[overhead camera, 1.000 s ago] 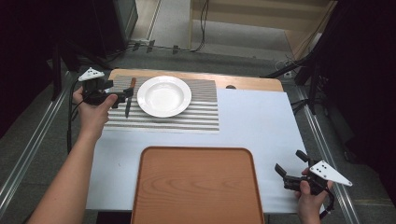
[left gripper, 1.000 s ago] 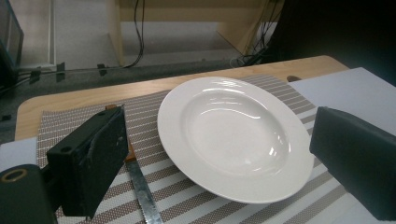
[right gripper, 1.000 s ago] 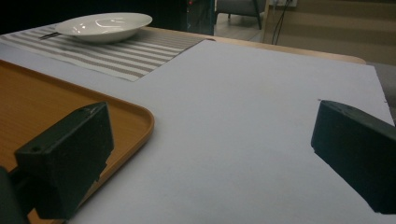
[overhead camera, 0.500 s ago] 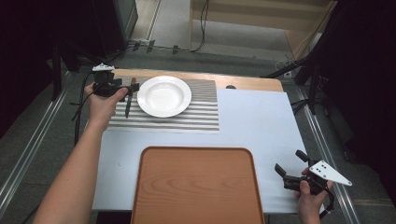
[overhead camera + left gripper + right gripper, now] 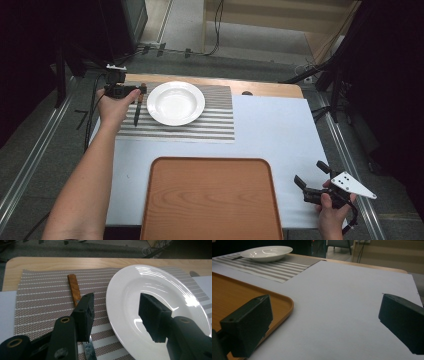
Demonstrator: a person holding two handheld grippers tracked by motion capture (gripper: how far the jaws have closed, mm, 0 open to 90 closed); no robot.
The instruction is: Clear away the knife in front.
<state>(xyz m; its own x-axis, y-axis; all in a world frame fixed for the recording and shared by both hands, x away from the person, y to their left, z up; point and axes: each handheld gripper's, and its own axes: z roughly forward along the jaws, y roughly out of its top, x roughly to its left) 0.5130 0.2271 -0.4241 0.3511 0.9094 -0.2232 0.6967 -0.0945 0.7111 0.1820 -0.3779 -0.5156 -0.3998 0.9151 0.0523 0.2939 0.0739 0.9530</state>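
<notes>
A white deep plate (image 5: 175,102) rests on a striped placemat (image 5: 215,125) at the back left. A knife (image 5: 136,112) with a brown wooden handle (image 5: 74,288) lies just left of the plate. My left gripper (image 5: 142,91) is low at the plate's left rim (image 5: 112,315). Its jaws have just been closing and straddle the rim with a gap: one jaw is over the knife, the other over the plate's bowl (image 5: 150,285). Neither pad presses on anything. My right gripper (image 5: 310,173) stands open over the pale table near the front right, with nothing between its fingers.
A large brown wooden tray (image 5: 210,200) lies at the front middle, its corner (image 5: 287,305) left of my right gripper (image 5: 324,315). A pale sheet (image 5: 280,130) covers the table to the right. The plate (image 5: 267,251) is far off. Dark stands and cables surround the table.
My left hand has moved toward the plate and sunk a little, and the gripper has turned. Its jaws now straddle the plate's left rim and stand narrower. The right gripper has kept still.
</notes>
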